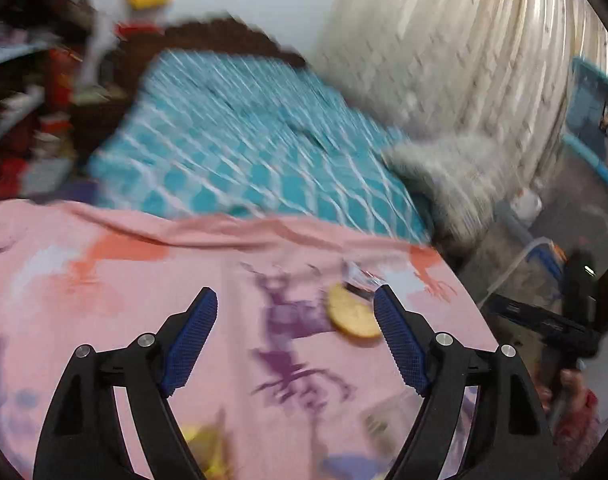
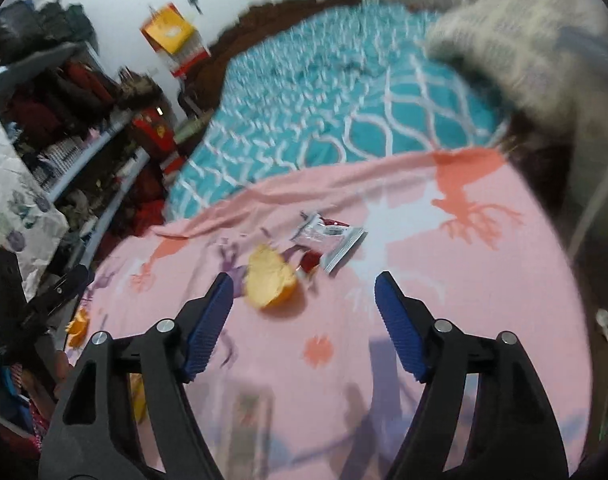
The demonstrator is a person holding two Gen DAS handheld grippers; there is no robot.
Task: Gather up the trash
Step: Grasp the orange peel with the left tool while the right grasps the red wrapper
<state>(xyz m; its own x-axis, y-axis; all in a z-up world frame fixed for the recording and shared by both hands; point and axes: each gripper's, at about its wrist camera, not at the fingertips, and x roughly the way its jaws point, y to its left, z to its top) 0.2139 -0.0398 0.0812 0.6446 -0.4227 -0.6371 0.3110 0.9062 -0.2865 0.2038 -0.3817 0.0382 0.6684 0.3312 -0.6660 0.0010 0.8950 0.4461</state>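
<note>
Both claws spread, nothing between the pads. Left claw and right claw hang above the pink sheet. Trash lies on it: an orange peel and, touching its far side, a crumpled wrapper; a smaller peel scrap sits at the sheet's left edge. Step in hand, as I judge it: lining up a pick. Next move calls for lowering the right claw over the peel, just ahead of its left finger. Open sheet to the right; cluttered shelves crowd the left
</note>
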